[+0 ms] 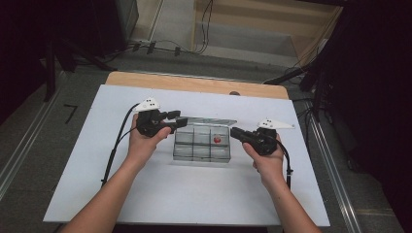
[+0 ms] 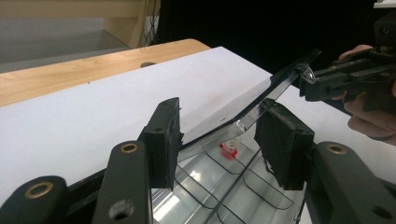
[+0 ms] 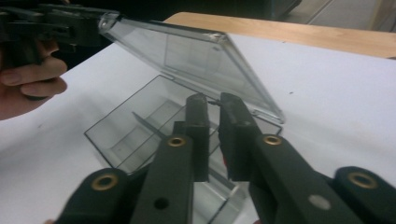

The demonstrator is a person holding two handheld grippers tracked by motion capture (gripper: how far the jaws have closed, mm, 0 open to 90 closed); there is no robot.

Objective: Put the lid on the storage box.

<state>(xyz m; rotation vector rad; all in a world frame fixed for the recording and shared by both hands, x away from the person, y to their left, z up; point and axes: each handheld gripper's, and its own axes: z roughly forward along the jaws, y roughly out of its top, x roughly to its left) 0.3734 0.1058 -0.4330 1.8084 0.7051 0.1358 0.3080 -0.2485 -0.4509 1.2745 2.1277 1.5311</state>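
Left tongs (image 1: 176, 121) sit at the back left corner of the clear compartment box (image 1: 201, 159), half spread, and both pads appear to bear on the corner of its raised lid (image 1: 206, 120), so I read that as a pinch on the lid. Right tongs (image 1: 233, 132) are pressed together with nothing between them, tips just beside the box's right side and under the lid's right end.

The box lies on the white board (image 1: 194, 194), long axis running from one pair of tongs to the other. Its lid slopes up from the box's back edge. One small red piece (image 1: 217, 140) lies in the back right compartment, so the right hand is clearly the nearer one. To reach it I'd judge the right tongs must spread first and come in from the box's right, beneath the lid's free edge.
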